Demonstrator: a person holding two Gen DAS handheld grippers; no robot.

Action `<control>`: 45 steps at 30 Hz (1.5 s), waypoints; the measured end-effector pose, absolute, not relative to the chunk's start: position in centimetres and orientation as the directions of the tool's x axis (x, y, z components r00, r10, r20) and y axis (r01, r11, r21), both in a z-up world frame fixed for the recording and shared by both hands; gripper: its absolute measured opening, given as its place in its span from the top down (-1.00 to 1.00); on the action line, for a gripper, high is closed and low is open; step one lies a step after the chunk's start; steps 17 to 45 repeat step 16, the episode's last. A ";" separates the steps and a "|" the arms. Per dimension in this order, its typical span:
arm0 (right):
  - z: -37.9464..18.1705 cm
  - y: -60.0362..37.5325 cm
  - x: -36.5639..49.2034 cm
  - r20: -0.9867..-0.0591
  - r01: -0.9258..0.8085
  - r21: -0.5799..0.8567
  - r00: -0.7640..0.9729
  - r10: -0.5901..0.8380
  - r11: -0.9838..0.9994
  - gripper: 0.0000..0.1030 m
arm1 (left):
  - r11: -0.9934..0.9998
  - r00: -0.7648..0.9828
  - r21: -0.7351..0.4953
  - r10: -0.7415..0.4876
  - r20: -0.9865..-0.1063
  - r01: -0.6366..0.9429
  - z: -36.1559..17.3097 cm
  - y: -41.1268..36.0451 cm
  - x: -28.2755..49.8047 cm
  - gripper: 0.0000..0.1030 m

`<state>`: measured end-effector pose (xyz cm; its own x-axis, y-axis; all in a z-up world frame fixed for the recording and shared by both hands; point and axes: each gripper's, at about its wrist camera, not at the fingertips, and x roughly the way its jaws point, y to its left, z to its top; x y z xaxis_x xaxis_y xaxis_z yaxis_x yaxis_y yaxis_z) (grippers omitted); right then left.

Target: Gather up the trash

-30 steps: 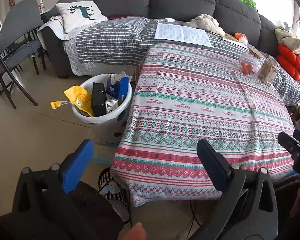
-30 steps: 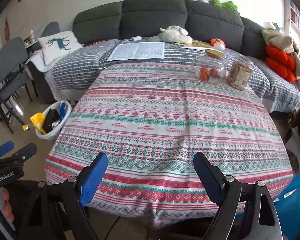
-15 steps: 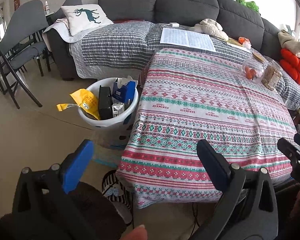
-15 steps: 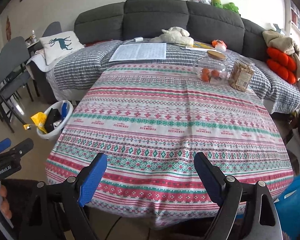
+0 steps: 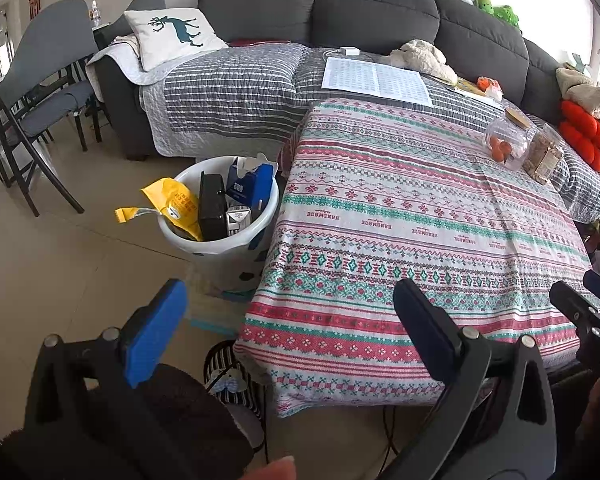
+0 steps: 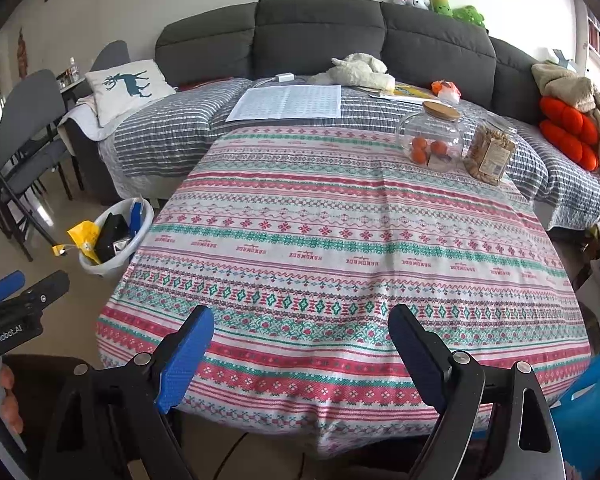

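Left claw (image 5: 288,332): wide open, nothing between the blue pads, hanging over the near left corner of the bench.
Right claw (image 6: 300,350): wide open too, empty, poised over the near edge of the bench, pointing down at the cloth.
Bench (image 6: 340,240): draped in a red, green and white patterned cloth, bare across the near and middle parts.
Bin (image 5: 220,246): white, on the floor just beside the bench's left edge, touching the hanging cloth.
Trash (image 5: 216,208): all in the bin, packed upright; yellow bag (image 5: 172,204) spilling over the left rim, black box in the middle, blue carton (image 5: 250,186) at the far side, small grey-white pack low between them.
Jar (image 6: 432,140): clear glass, wooden lid, orange fruit inside, at the far right of the bench.
Snack pack (image 6: 490,156): just right of the jar, touching or nearly so, cannot tell which.
Sofa (image 6: 320,28): dark grey, beyond the bench, striped quilt over the seats.
Paper (image 6: 288,102): printed sheet flat on the quilt, just past the bench's far edge.
Pillow (image 5: 176,34): white with a deer, far left on the sofa.
Chairs (image 5: 40,80): grey, far left on the floor.
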<state>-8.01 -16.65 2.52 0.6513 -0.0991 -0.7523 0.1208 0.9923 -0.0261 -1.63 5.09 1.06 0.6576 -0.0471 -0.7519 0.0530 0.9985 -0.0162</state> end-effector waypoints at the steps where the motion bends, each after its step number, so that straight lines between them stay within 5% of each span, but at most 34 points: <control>1: 2.5 -16.6 -8.0 -0.752 0.118 -0.028 0.652 -0.099 0.993 -0.76 | 0.998 0.658 -0.016 -0.047 -0.751 0.053 1.1 5.1 -1.7 -0.99; 45: 2.2 -16.4 -8.0 -0.760 0.111 -0.035 0.643 -0.099 0.993 -0.76 | 0.999 0.669 -0.003 -0.026 -0.743 0.035 1.3 5.2 -1.4 -0.99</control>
